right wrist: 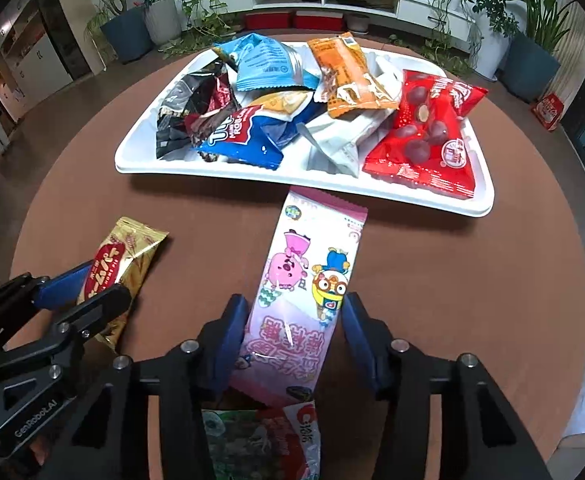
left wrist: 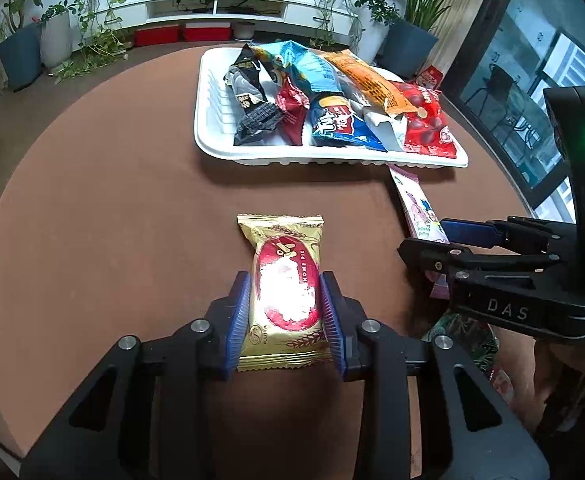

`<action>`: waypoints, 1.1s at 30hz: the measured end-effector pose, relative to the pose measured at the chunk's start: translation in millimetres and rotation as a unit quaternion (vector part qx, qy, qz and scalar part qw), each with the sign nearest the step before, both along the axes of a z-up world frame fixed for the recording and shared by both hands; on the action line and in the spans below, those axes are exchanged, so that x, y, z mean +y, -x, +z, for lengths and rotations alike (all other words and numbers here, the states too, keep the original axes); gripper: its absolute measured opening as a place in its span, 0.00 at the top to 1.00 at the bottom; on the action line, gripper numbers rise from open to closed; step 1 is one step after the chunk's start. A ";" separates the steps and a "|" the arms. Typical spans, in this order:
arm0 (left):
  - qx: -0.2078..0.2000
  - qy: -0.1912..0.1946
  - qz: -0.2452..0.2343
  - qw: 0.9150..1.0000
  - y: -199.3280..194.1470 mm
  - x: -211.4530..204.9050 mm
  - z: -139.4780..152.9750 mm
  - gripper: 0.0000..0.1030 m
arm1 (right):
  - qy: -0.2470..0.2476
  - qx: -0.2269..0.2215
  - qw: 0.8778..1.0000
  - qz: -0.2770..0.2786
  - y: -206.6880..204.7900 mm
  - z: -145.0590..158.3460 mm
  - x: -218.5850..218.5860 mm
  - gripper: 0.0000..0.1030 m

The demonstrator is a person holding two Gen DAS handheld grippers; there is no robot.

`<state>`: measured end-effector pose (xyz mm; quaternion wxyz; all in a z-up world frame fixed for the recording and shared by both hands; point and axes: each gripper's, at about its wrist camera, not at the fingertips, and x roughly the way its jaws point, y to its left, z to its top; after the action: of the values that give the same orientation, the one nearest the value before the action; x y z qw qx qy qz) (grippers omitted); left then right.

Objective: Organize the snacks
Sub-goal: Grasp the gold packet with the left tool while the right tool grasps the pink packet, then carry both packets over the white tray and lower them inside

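A gold and red pie packet (left wrist: 282, 292) lies on the brown round table (left wrist: 112, 208). My left gripper (left wrist: 286, 316) has its blue pads against both sides of the packet, shut on it. It also shows in the right wrist view (right wrist: 112, 276). A long pink cartoon packet (right wrist: 304, 292) lies in front of the white tray (right wrist: 140, 152). My right gripper (right wrist: 292, 340) straddles the pink packet, pads close to its sides with a small gap on the right, open. The tray holds several snack packets, among them a red one (right wrist: 428, 132) and an orange one (right wrist: 344, 76).
A green and red packet (right wrist: 260, 436) lies under my right gripper near the table's front edge. Potted plants (left wrist: 20, 48) and a white low cabinet (left wrist: 220, 4) stand beyond the table. A window wall (left wrist: 552, 80) is on the right.
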<state>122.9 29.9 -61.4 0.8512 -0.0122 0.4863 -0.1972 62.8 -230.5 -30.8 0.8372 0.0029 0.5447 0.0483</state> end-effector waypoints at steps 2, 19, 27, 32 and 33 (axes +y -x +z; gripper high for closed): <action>-0.002 -0.001 -0.001 1.000 0.3 -1.8 -0.6 0.69 | -0.003 0.000 1.000 0.002 -0.4 0.1 1.4 0.52; -0.011 0.001 -0.014 1.000 2.9 -7.3 1.8 0.72 | -0.066 -0.051 0.996 0.006 15.3 16.0 -17.1 0.66; -0.020 -0.010 -0.025 0.999 6.9 -13.6 3.4 0.72 | -0.064 -0.052 0.997 0.008 18.9 16.0 -26.1 0.66; -0.020 -0.013 -0.030 0.999 7.0 -15.7 3.0 0.72 | -0.070 -0.056 0.996 0.008 24.9 18.9 -31.3 0.67; -0.021 -0.013 -0.031 0.999 7.2 -16.6 3.5 0.72 | -0.072 -0.057 0.996 0.008 26.0 19.6 -32.5 0.67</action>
<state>115.6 13.4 -57.9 0.8547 0.0180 0.4708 -0.2180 36.8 -263.0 -11.2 0.8639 0.0562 0.4916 0.0940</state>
